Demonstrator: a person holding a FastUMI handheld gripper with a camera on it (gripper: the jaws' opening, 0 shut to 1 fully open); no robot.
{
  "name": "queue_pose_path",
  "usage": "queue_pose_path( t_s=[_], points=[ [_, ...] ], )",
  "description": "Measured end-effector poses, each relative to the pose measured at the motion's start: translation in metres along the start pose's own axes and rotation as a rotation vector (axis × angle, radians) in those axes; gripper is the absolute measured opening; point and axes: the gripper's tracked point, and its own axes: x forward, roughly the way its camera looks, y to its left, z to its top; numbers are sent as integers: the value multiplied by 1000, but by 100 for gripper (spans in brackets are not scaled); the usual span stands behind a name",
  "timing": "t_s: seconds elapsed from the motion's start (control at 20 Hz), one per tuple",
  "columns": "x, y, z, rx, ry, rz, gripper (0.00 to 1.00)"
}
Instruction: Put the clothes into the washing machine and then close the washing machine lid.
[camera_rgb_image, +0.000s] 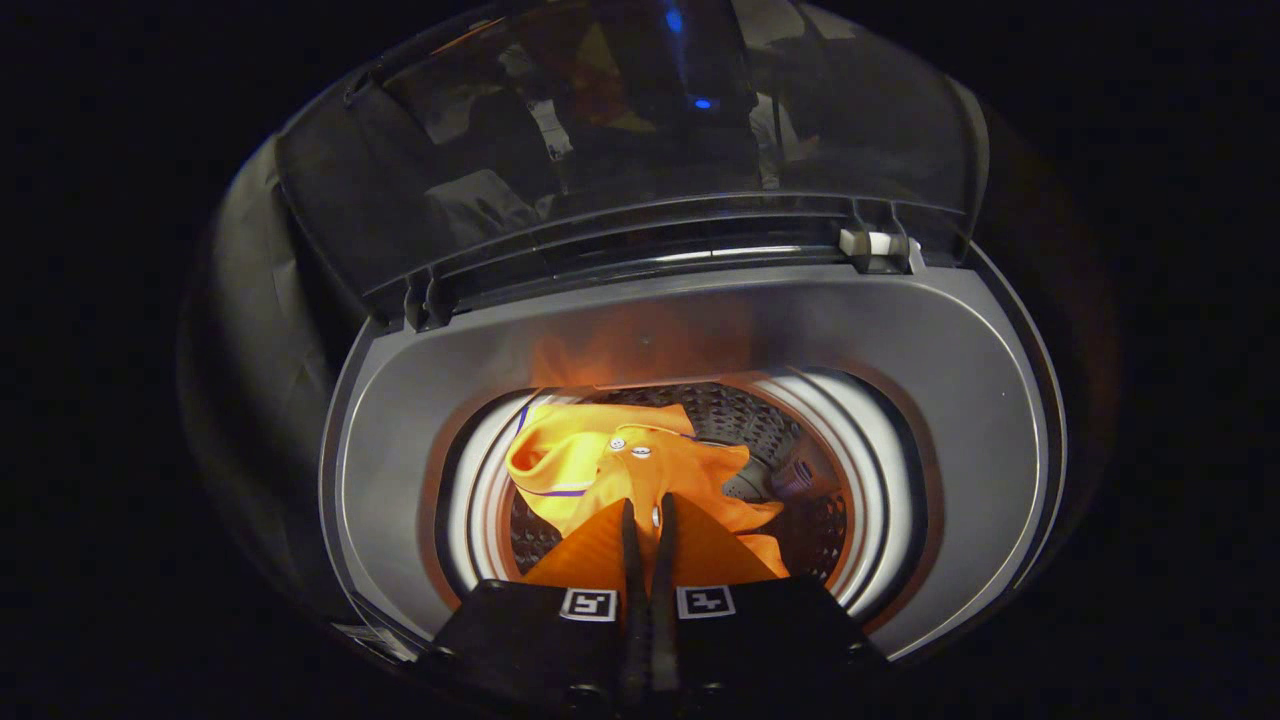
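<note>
Over the open washing machine (960, 400) hangs the gripper (649, 515), pointing down into the round drum (790, 470). Its two fingers are pressed close together and pinch a fold of the orange shirt (600, 460). The shirt has small buttons and a thin purple stripe. Most of it hangs down inside the drum, with the collar end spread toward the far side. The pinched part is pulled up tight like a little tent just in front of the fingers.

What could go wrong? If the fingers open while the shirt is this high, a sleeve or edge may flop over the white ring (480, 500) at the mouth of the drum and stay there. Then the lid could catch on the cloth when it comes down. The cloth might also stick to the fingers and get pulled back out when the gripper lifts away. It looks safer to go lower before letting go.

The lid (640, 150) stands up at the back, past the drum, dark and shiny. It is wide open, so the closing step is not yet done. The gripper is held nearly over the middle of the hole, tipped forward and down.
</note>
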Motion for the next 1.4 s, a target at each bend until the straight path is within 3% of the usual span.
queue_pose_path(
  t_s=[0.15, 0.2, 0.45, 1.0, 1.4],
  points=[
    [-1, 0, 4, 20, -3, 6, 10],
    [-1, 2, 0, 19, 17, 15, 15],
    [-10, 3, 3, -64, 15, 6, 100],
    [-38, 10, 6, -75, -50, 11, 99],
    [-125, 30, 52, -95, -268, 67, 99]
  ],
)
